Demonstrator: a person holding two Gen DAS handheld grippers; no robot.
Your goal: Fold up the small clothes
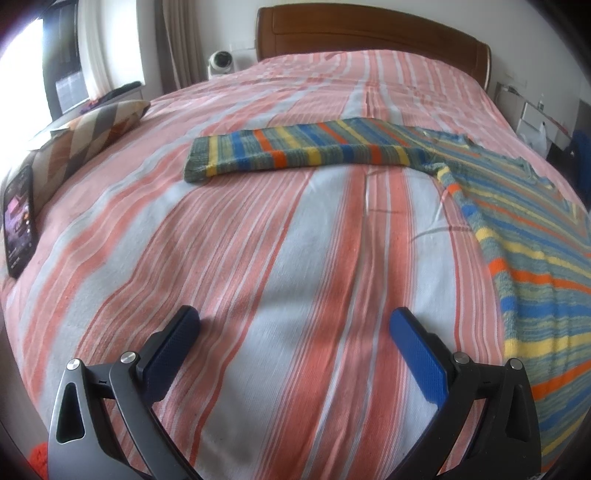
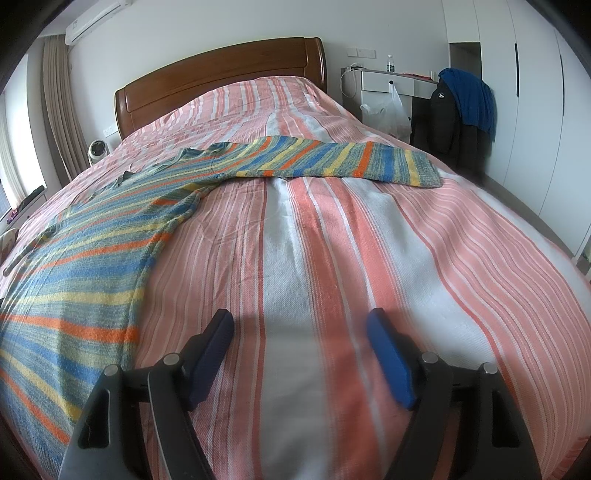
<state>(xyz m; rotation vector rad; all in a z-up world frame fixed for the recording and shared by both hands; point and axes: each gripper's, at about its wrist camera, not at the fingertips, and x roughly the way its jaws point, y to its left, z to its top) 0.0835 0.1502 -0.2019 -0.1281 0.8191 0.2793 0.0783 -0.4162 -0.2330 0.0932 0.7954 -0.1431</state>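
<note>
A striped sweater (image 1: 517, 206) lies spread flat on the bed (image 1: 258, 240), which is covered with a pink, white and pale blue striped sheet. In the left wrist view its body fills the right side and one sleeve (image 1: 295, 147) stretches out to the left across the bed, ending in a grey-green cuff. The right wrist view shows the other side: the body (image 2: 85, 258) on the left and the other sleeve (image 2: 332, 158) reaching right toward the bed's edge.

Only the left wrist view shows a phone (image 1: 18, 221) with a lit screen leaning by a patterned cushion (image 1: 88, 136) at the bed's left edge, and a bright window (image 1: 22, 62) behind. Only the right wrist view shows a wall air conditioner (image 2: 98, 20), a white desk (image 2: 388, 81) with a plastic bag (image 2: 388, 110) hanging from it, a dark jacket (image 2: 450, 110) under a blue garment, and white wardrobes (image 2: 524, 92). A wooden headboard (image 1: 369, 40) and a small white fan (image 1: 221, 61) appear in both.

The sweater's lower hem is cut off by the frame edge in each view, and its collar is too wrinkled to make out.

The left gripper (image 1: 295, 332) points down at bare sheet, jaws wide apart with nothing between them, well left of the sweater. The right gripper (image 2: 300, 332) likewise hangs over bare sheet, jaws wide and empty, its left finger near the sweater's edge.
</note>
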